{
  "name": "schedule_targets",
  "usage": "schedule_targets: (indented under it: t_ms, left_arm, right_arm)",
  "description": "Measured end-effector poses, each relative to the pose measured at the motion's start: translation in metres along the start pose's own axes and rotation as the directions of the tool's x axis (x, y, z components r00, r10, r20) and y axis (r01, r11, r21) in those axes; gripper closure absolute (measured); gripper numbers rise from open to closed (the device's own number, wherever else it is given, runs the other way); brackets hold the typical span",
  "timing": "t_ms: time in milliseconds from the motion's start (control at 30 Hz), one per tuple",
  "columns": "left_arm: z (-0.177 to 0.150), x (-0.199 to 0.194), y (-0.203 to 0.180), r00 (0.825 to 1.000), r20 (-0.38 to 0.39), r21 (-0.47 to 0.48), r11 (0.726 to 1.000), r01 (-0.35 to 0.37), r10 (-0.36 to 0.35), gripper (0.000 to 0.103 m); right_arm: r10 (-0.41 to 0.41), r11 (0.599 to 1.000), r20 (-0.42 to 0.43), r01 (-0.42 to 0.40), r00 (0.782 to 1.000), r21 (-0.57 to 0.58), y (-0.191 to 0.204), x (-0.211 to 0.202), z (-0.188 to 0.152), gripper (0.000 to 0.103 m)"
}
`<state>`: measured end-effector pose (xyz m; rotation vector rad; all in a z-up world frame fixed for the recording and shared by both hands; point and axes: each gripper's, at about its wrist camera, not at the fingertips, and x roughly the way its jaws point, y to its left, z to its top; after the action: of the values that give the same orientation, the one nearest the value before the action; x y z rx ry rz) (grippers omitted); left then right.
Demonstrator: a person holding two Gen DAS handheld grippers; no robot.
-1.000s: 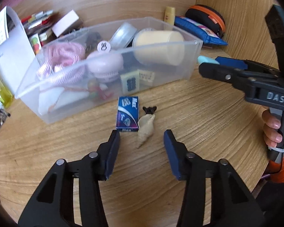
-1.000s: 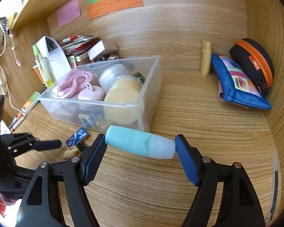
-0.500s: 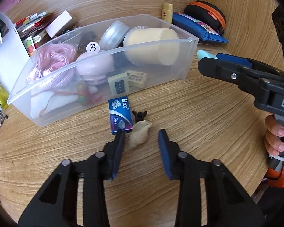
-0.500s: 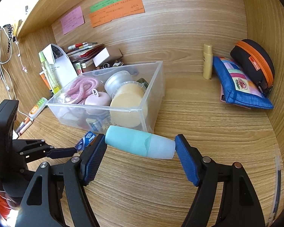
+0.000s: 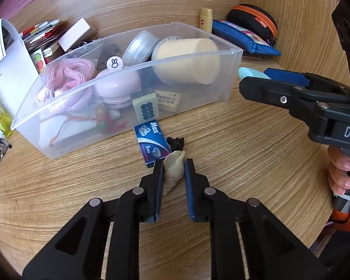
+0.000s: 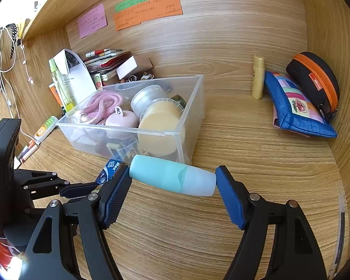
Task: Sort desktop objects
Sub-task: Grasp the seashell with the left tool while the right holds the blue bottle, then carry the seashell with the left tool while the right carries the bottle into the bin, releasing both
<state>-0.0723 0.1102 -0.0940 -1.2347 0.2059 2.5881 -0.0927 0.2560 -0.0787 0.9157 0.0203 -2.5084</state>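
Note:
My left gripper [image 5: 173, 166] is shut on a cream seashell [image 5: 173, 166] that lies on the wooden desk. A blue "Max" staple box [image 5: 151, 143] and a small black clip [image 5: 176, 142] lie just beyond it. My right gripper [image 6: 173, 179] is shut on a light blue tube [image 6: 172, 178], held sideways above the desk in front of the clear plastic bin [image 6: 191, 126]. The bin [image 5: 231, 53] holds pink cord, a pink round case, a cream cup and erasers. The right gripper also shows in the left wrist view [image 5: 268, 79].
A blue pouch [image 6: 294, 107], a black and orange case [image 6: 315, 81] and a yellow tube [image 6: 258, 80] sit at the back right. Papers, boxes and bottles [image 6: 81, 74] crowd the back left. Wooden walls enclose the back and right.
My left gripper moved forward around the seashell and closed on it. My right gripper kept its hold on the blue tube and barely shifted.

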Motion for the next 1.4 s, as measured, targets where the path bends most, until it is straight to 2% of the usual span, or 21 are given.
schedule_targets:
  t_ms: [233,533,867,1100,1400]
  left_arm:
    - [-0.009,-0.013,0.009,0.999,0.041,-0.027,1.0,0.0,0.001,0.086]
    - [-0.008,-0.047,0.027,0.99,0.137,-0.054,0.999,-0.01,0.017,0.086]
    - [0.01,-0.079,0.054,0.973,0.232,-0.088,0.996,0.019,0.002,0.086]
    - [0.026,-0.082,0.076,0.967,0.253,-0.104,0.994,0.03,-0.003,0.086]
    - [0.045,-0.07,0.092,0.964,0.264,-0.107,0.993,0.059,-0.029,0.086]
  right_arm:
    - [-0.017,0.999,-0.009,0.017,1.0,-0.028,0.005,0.003,0.0,0.032]
    - [-0.006,1.0,-0.011,0.006,1.0,-0.03,0.014,-0.004,0.007,0.032]
    - [-0.004,0.996,0.066,0.01,0.998,-0.094,0.038,-0.024,0.041,0.032]
    - [-0.003,0.994,0.062,0.009,0.998,-0.105,0.048,-0.005,0.064,0.032]
    - [-0.017,0.99,0.015,0.019,1.0,-0.138,0.058,0.031,0.079,0.032]
